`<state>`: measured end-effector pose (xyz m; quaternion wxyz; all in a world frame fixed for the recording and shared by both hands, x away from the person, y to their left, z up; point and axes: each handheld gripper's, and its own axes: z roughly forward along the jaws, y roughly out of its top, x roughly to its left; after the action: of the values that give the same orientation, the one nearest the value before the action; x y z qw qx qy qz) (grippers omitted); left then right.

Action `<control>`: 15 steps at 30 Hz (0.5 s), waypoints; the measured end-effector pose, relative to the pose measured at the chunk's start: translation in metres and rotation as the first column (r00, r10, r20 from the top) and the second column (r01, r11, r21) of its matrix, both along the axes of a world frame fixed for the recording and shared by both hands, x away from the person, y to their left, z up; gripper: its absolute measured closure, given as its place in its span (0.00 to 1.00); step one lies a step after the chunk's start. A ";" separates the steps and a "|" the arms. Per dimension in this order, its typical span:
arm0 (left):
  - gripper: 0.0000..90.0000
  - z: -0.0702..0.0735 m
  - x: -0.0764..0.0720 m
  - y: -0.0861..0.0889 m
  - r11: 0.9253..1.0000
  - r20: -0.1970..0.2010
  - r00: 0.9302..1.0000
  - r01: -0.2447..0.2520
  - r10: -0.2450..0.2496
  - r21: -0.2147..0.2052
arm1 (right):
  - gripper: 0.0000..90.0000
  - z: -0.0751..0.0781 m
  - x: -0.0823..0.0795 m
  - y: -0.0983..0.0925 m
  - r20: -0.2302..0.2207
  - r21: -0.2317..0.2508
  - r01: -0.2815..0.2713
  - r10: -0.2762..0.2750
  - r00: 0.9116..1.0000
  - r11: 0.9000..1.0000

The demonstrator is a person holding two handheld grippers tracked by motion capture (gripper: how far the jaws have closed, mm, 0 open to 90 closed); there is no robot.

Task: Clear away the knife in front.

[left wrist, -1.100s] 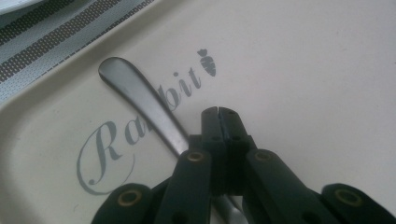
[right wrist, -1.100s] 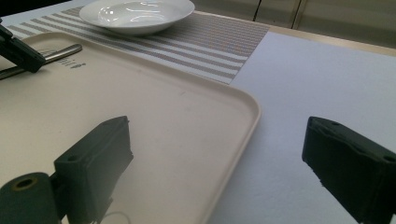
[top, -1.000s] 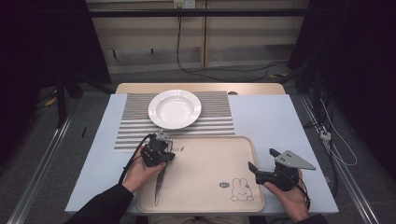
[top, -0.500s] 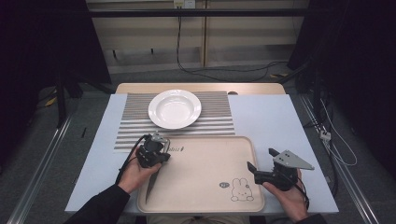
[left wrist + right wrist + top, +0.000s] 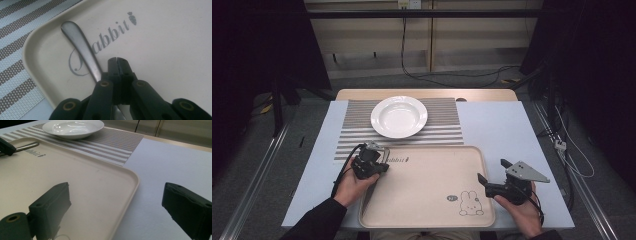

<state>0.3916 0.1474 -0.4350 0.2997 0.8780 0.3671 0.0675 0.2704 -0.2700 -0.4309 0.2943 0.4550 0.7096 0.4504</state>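
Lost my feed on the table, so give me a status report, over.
Left hand-held gripper shut, over the slim metal utensil handle in the beige rabbit tray. Right hand-held gripper open, idle at the tray's right edge. Nothing in the way.

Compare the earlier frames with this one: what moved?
The left gripper, jaws shut, slid slightly left toward the tray's left edge. The utensil shifted with it and no longer stretches toward the person; its handle lies by the tray's far left corner. The open right gripper, the plate and the tray stayed put.
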 end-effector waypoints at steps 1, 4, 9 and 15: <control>1.00 0.000 0.000 0.001 1.000 0.005 1.000 0.003 -0.003 0.008 | 0.08 0.000 0.000 0.000 0.001 -0.001 -0.001 0.001 1.000 1.000; 1.00 0.000 -0.001 0.003 1.000 0.004 1.000 -0.007 0.007 0.002 | 0.08 0.000 0.001 0.001 0.002 -0.005 -0.006 0.006 1.000 1.000; 1.00 0.000 -0.003 0.005 1.000 0.013 1.000 -0.022 0.022 0.009 | 0.08 0.000 0.000 0.002 0.002 -0.008 -0.005 0.005 1.000 1.000; 0.98 -0.001 -0.003 0.010 0.999 0.012 0.999 -0.043 0.043 -0.007 | 0.08 0.000 -0.001 -0.001 0.002 -0.005 0.001 -0.001 1.000 1.000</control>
<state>0.3888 0.1578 -0.4357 0.3034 0.8684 0.3845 0.0780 0.2690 -0.2706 -0.4308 0.2965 0.4543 0.7099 0.4490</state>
